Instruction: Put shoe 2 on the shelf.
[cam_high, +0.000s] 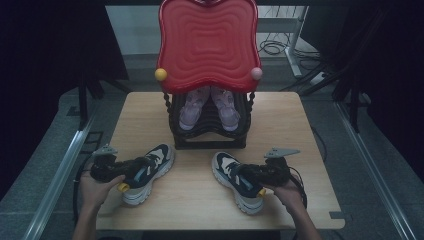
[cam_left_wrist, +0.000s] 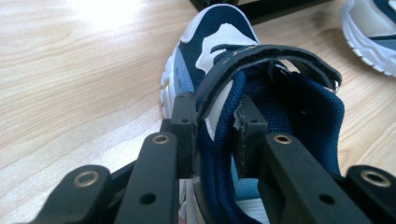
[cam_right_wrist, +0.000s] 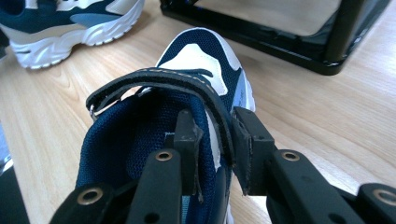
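Note:
Two navy, white and light-blue sneakers with hook-and-loop straps lie on the wooden table (cam_high: 285, 115). In the high view the left sneaker (cam_high: 152, 167) is at front left and the right sneaker (cam_high: 232, 180) at front right, toes toward the rack. My left gripper (cam_left_wrist: 217, 130) pinches the left sneaker (cam_left_wrist: 219, 37) by its side wall at the collar, one jaw outside and one inside. My right gripper (cam_right_wrist: 217, 135) clamps the right sneaker (cam_right_wrist: 201, 60) the same way, with the strap end caught between the pads. A hand holds each gripper (cam_high: 134, 167) (cam_high: 246, 175) near the front edge.
A black shoe rack (cam_high: 210, 140) stands at mid-table under a red wavy tray (cam_high: 207, 40) with a yellow and a pink knob. A pair of lilac shoes (cam_high: 192, 107) sits on its shelf. Bare wood lies between the sneakers and the rack.

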